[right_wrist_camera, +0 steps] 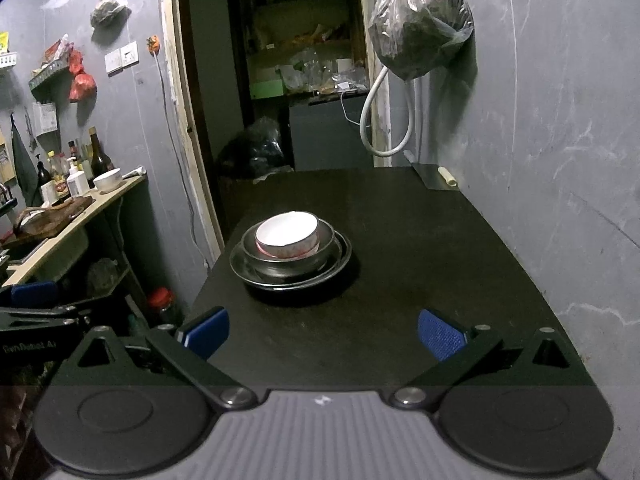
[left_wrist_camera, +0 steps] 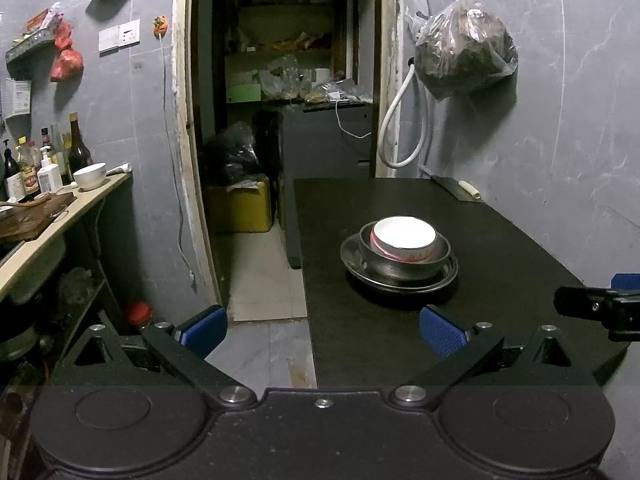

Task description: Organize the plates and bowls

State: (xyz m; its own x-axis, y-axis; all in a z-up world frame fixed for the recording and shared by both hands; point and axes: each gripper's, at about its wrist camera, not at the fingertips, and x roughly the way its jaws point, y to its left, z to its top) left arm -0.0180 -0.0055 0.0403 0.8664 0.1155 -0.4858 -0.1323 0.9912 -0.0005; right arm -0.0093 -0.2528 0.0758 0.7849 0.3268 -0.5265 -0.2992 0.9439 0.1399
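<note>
Between your two grippers and the stack lies only bare black tabletop. Your left gripper (left_wrist_camera: 323, 330) hangs released, blue pads spread wide with nothing between them, half over the table's left edge and the floor below; your right gripper (right_wrist_camera: 323, 332) is equally spread and empty, squarely over the near end of the table (right_wrist_camera: 440, 240).

Ahead of both, near but untouched, sits the task's stack: a white bowl (right_wrist_camera: 287, 234) with a reddish band nested in a steel bowl (right_wrist_camera: 320, 258), which rests on a wide steel plate (right_wrist_camera: 248, 268). Judging from that, the nesting looks already done — you seem either at the start of a move of the whole stack or at the end of the sorting, and I cannot tell which.

If the stack must shift, grip the plate's low rim from both sides; the steel looks slick, and the white bowl sits slightly tilted, so it may slide.

Room is generous to the right up to the grey wall, and toward the far end, where a cleaver (right_wrist_camera: 434, 176) lies by the corner. The left edge is close to the stack — mind it. Across the gap stands a counter (left_wrist_camera: 52, 220) with a second white bowl (left_wrist_camera: 90, 176).
</note>
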